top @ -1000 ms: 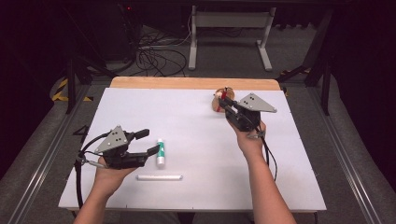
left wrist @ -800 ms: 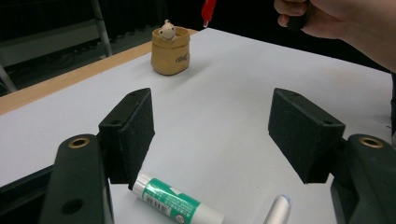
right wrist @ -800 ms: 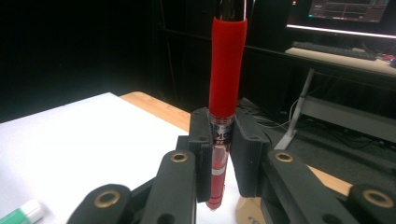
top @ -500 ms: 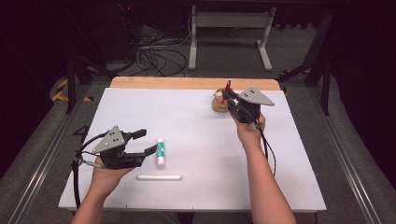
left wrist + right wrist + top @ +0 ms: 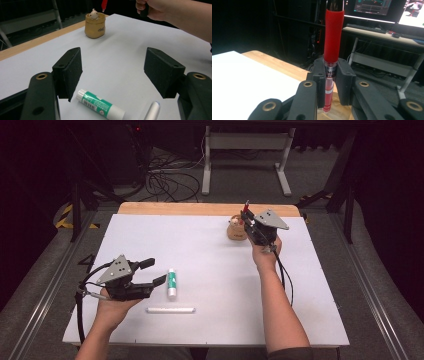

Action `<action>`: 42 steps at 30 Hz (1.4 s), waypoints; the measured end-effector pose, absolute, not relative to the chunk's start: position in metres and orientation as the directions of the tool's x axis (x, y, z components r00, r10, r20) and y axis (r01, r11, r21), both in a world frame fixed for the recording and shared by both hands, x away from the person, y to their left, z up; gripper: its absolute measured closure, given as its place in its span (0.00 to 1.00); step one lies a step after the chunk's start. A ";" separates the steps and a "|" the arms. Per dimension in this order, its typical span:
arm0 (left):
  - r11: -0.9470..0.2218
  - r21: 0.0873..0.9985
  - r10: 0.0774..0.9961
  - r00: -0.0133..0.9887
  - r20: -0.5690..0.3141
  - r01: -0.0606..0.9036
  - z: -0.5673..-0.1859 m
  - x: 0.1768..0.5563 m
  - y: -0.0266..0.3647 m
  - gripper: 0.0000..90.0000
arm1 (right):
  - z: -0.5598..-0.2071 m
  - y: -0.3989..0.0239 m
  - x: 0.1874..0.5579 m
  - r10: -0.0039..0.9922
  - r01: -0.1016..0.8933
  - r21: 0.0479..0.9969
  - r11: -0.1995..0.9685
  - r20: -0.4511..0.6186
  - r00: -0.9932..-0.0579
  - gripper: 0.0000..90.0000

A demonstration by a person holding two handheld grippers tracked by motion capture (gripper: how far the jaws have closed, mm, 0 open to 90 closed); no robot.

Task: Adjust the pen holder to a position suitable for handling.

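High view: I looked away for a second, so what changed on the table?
The right gripper, shut on the red pen, shifted a little rightward beside the brown pot. The left gripper, glue stick and white tube stayed put.

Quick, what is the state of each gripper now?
Left gripper: open, holding nothing, beside the glue stick.
Right gripper: shut on the red pen, near the pot.
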State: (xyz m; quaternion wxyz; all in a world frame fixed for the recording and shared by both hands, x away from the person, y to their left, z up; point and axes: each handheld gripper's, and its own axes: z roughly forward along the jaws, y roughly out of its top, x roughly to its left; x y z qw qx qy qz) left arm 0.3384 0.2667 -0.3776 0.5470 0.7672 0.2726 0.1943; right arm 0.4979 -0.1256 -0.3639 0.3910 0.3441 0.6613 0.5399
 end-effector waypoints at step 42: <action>-0.257 0.944 0.628 0.778 0.001 0.206 -0.378 0.338 0.268 0.35 | -0.407 -0.131 0.534 0.905 0.160 0.972 0.173 -0.093 -0.414 0.87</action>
